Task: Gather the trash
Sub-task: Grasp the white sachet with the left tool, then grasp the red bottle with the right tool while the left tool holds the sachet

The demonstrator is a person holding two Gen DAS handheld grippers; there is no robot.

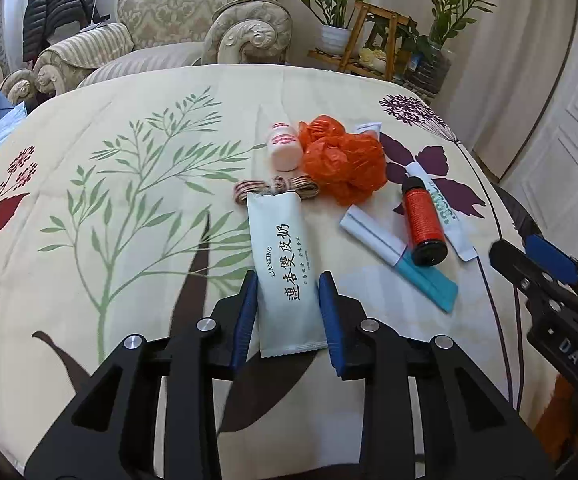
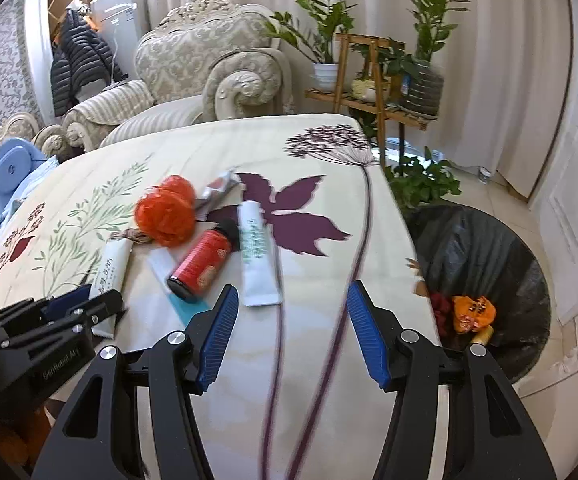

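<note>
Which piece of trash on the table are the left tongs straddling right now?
The white snack packet with black Chinese lettering. It alone lies between the open left tongs; the red bottle and orange bag lie farther off.

Small print on the white wrapper (image 1: 285, 272) illegible; motion-blurred tube (image 2: 257, 256) lettering; bin (image 2: 529, 280) partly behind table.

The tabletop (image 1: 129, 240) cloth is cream, printed with green fronds and purple leaves. On it: a white snack packet (image 1: 285, 264) with black lettering, an orange plastic bag (image 1: 341, 160), a red black-capped bottle (image 1: 423, 224).
</note>
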